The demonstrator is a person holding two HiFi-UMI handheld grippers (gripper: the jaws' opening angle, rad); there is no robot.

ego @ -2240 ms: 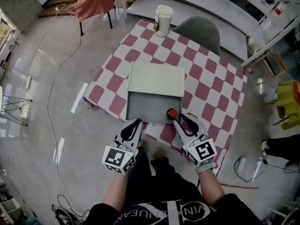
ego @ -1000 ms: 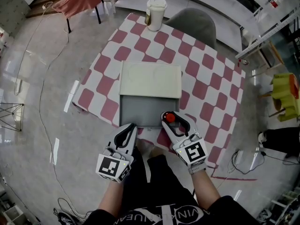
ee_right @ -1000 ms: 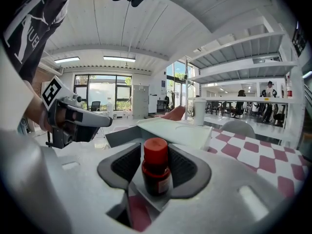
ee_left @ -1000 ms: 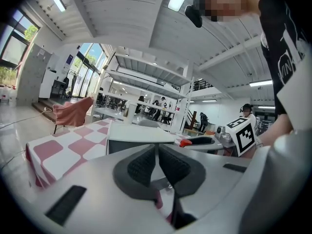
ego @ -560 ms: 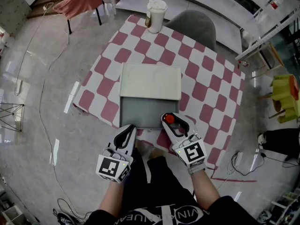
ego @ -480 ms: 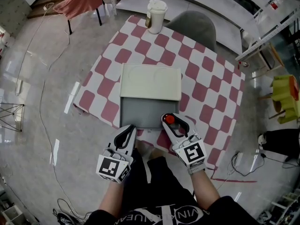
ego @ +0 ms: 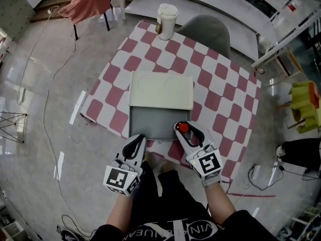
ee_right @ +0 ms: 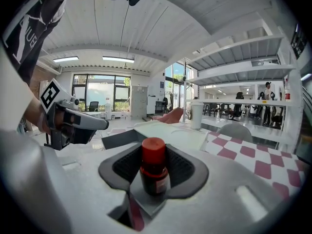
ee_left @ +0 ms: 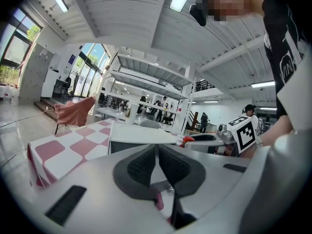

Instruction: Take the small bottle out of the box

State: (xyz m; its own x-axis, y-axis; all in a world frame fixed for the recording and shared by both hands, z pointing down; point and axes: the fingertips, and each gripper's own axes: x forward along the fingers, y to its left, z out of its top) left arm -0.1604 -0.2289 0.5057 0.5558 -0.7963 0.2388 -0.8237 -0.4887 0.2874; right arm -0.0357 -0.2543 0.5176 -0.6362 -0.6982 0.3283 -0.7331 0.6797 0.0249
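A person seated at the near edge of a red-and-white checked worktop (ego: 220,99) works two hand-held claws over an open grey box (ego: 150,122). The right claw (ego: 184,128) reaches in at the box's near right corner, its two dark pads pinching a small bottle (ee_right: 154,169) with a red cap and dark body. The bottle stands upright between the pads. From above only its red cap shows, just inside that corner. Whether its base rests on the box floor or hangs clear of it cannot be told.

The left claw (ego: 140,136) hovers at the box's near left corner, just outside the near wall. Its pads are pressed together with nothing between them.

The box's cream lid (ego: 161,90) lies flat on the far side of the box, joined to it along the far wall. A pale lidded cup (ego: 166,20) stands at the far edge of the worktop, well apart from the box. A grey chair (ego: 208,31) is pushed in beside the cup, to its right. A chair draped in pink cloth (ego: 93,1) stands on the floor at far left, and a yellow-green stool (ego: 306,104) sits off to the right.
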